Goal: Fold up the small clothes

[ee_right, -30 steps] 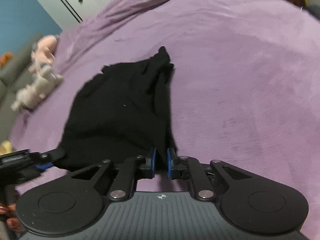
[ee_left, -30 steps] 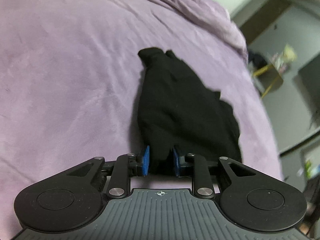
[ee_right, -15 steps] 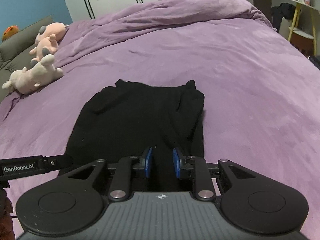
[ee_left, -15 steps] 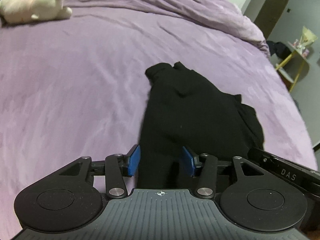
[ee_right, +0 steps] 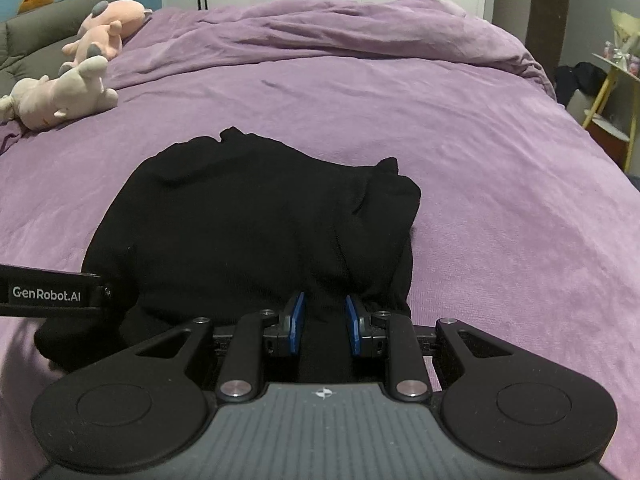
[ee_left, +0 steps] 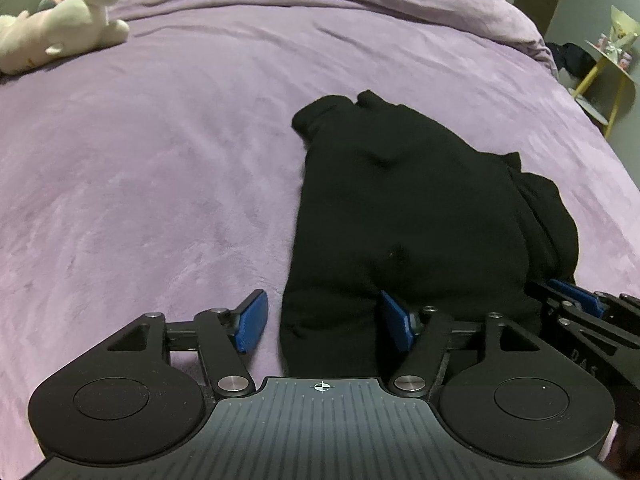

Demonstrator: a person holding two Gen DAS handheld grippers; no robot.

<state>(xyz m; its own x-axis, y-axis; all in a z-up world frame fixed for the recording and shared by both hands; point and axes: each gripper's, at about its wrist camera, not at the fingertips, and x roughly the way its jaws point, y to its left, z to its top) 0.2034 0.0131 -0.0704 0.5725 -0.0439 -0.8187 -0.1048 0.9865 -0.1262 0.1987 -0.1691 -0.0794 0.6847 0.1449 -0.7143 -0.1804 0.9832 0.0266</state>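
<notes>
Since a second ago both views have swung from a tilted look to a level one along the purple, velvety bedspread (ee_right: pixel 460 152), and the small black garment of soft knit (ee_right: pixel 256 216) now lies spread flat on it instead of hanging bunched from the grippers. It sits near the close edge of the bed, roughly rectangular, with a rounded cuff-like lump at its far left corner and a crumpled, layered fold along its right side.

The left gripper (ee_left: pixel 324 322) has just been opening: its blue pads (ee_left: pixel 252 322) were pinched on the near hem and now stand wide apart, the left pad clear of the cloth, the right one against its edge, with a strip of hem lying loose between them. The right gripper (ee_right: pixel 323 324) stands narrowly parted with black fabric filling the gap; whether its pads still press on it cannot be told.

Two plush animals, a cream one (ee_right: pixel 60 98) and a pink one (ee_right: pixel 108 26), have come into sight on the far left of the bed.
</notes>
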